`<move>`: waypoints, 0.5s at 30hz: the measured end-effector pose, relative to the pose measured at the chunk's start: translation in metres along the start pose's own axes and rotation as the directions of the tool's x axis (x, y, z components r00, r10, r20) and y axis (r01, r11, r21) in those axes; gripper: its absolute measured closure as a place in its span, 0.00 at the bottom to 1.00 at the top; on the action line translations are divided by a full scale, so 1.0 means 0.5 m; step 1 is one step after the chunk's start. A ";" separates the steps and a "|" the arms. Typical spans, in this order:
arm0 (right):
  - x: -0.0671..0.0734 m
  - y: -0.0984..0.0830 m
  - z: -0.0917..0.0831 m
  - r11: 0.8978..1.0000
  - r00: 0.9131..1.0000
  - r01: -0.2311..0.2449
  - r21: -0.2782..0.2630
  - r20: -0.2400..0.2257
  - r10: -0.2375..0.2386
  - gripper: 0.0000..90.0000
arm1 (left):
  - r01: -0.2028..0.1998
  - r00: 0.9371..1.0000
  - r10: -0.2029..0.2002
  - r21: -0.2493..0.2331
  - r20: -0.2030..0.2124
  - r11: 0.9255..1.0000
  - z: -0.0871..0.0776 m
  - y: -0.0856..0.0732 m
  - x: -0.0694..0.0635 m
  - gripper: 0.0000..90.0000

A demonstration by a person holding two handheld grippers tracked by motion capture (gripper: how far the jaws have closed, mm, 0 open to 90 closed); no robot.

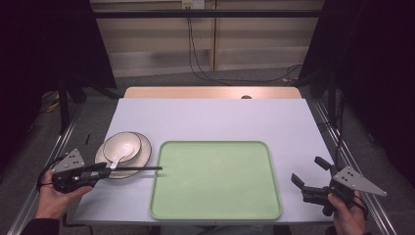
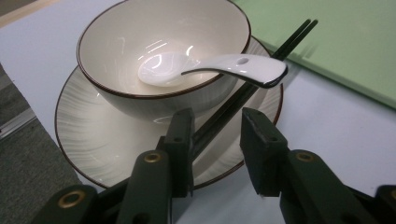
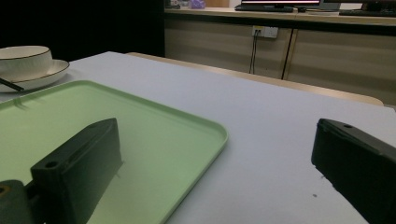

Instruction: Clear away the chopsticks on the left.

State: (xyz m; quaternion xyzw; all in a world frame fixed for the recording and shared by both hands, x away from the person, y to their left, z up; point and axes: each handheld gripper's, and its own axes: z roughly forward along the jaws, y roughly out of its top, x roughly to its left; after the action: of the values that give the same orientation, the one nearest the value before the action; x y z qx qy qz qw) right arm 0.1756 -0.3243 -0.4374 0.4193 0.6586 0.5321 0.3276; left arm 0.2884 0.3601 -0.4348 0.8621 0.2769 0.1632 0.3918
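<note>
Near your table's (image 1: pixel 210 117) left edge, a cream dark-rimmed bowl (image 1: pixel 122 146) sits on a matching plate (image 1: pixel 145 152), white spoon (image 1: pixel 119 157) inside; black chopsticks (image 1: pixel 139 168) lie across the plate's rim, tips reaching the green tray's (image 1: pixel 215 180) left edge

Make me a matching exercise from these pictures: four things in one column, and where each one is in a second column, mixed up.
Things:
1. spoon
2. bowl
3. chopsticks
4. tray

Places:
A. on the plate
B. flat on the table, nothing on it
C. scoop in the bowl, handle over its rim
D. across the plate's edge, tips reaching the tray

Pairs: 1-C, 2-A, 3-D, 4-B
</note>
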 end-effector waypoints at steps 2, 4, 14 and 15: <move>0.000 0.000 0.000 1.000 1.000 -0.002 0.001 -0.001 0.002 0.01 | 0.001 1.000 -0.001 0.000 0.002 1.000 0.004 0.000 0.001 0.75; 0.001 0.000 -0.001 1.000 1.000 -0.004 0.001 -0.003 0.004 0.01 | -0.017 1.000 0.017 0.008 0.005 1.000 0.010 0.002 0.004 0.78; 0.003 0.000 0.000 1.000 1.000 0.000 0.002 -0.006 0.000 0.01 | -0.072 0.997 0.071 0.039 0.026 0.997 0.025 0.000 0.004 0.78; 0.002 0.000 0.000 1.000 1.000 0.001 0.003 -0.008 -0.001 0.01 | -0.078 0.997 0.077 0.047 0.025 0.996 0.025 0.001 0.004 0.79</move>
State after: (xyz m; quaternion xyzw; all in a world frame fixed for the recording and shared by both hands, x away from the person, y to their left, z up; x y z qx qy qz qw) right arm 0.1753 -0.3233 -0.4375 0.4173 0.6609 0.5326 0.3247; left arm 0.2963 0.3535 -0.4424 0.8832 0.2425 0.1616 0.3675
